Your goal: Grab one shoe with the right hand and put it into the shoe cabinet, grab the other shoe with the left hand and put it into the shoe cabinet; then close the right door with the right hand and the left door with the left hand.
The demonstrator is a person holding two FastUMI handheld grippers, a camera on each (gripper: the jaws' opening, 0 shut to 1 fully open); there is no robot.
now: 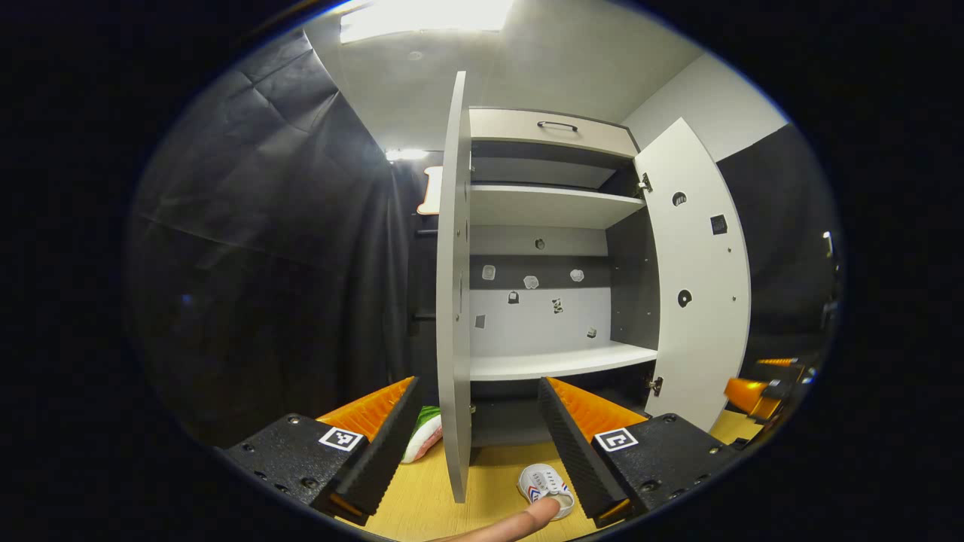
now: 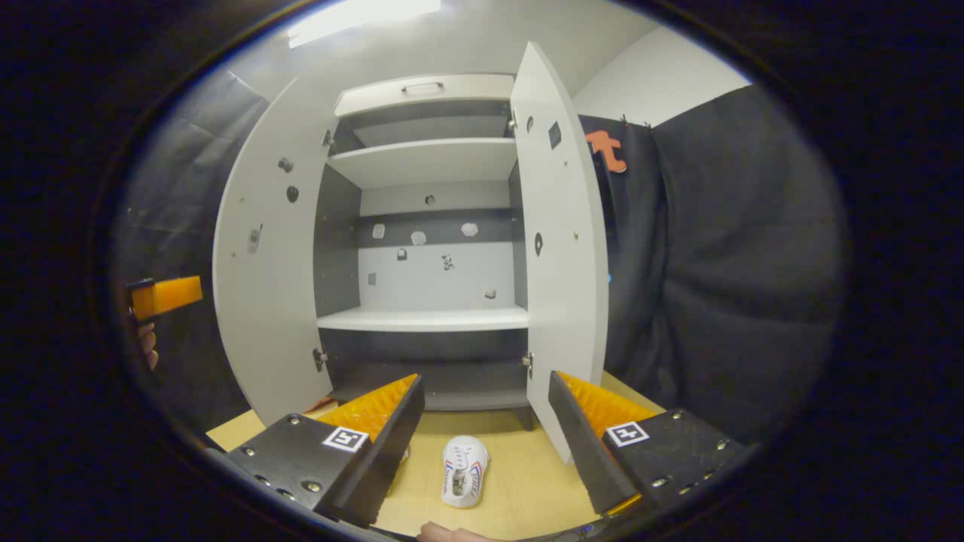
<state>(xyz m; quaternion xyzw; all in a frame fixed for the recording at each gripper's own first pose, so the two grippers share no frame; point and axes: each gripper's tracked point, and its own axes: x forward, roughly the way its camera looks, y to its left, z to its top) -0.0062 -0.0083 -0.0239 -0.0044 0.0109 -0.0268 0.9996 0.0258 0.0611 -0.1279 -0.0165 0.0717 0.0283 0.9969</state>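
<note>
Right gripper view: right gripper (image 2: 482,433) spread wide, empty, above white shoe (image 2: 465,470) on floor before open shoe cabinet (image 2: 429,320). Left gripper (image 1: 478,433) also wide. Risk: off-centre grasp lets shoe slip.

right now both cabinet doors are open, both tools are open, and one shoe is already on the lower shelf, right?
Not quite. The doors and tools are open, but the lower shelf is bare. The right gripper view shows the white shoe on the wooden floor before the cabinet, between the right tool fingers.
</note>
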